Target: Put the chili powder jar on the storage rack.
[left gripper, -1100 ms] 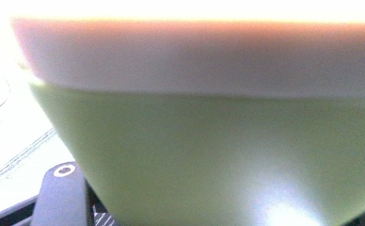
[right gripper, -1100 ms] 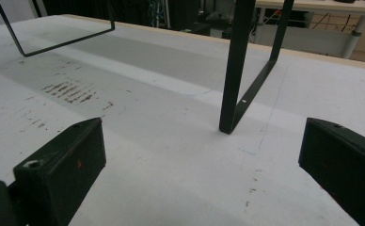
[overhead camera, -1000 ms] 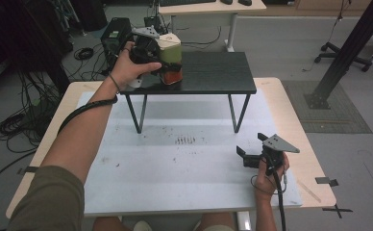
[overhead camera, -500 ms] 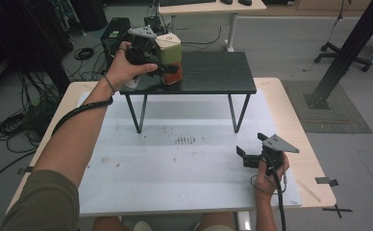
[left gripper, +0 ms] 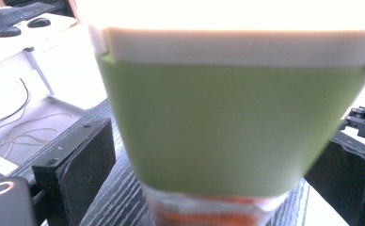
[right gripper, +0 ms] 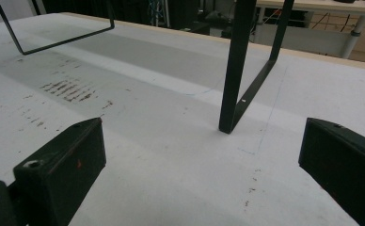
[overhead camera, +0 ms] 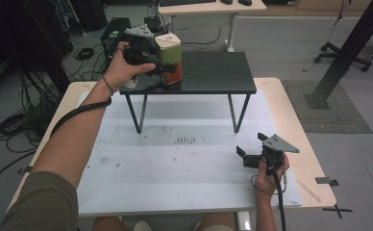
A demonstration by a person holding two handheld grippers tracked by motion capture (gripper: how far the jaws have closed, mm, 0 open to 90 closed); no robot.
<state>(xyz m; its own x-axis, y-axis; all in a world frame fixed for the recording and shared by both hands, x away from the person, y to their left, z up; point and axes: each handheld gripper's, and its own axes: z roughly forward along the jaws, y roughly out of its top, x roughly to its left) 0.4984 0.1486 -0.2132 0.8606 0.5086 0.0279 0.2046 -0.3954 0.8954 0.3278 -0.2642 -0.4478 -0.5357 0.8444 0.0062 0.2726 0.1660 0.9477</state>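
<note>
Green cup (overhead camera: 167,53) sits on black shelf (overhead camera: 213,72), likely just set there | left gripper (overhead camera: 161,67) jaws have just been opening, straddling it unpressed | right gripper (overhead camera: 241,155) below shelf, idle, jaws wide, empty

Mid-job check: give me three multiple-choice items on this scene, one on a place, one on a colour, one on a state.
1. Where does the container stand?
A. on the black stand
B. on the floor
C. in the person's right hand

2. What colour is the band around its middle?
A. blue
B. green
C. yellow

3. How is the right gripper?
A. shut on the container
B. shut on a cable
C. open, nothing between its fingers

Answers:
1 A: it sits on the stand's top, and the left gripper, whose fingers have just been opening, flanks it with gaps.
2 B: the left gripper view shows a green band under a white lid.
3 C: the right gripper view shows the fingers wide apart over the bare white tabletop.
</note>
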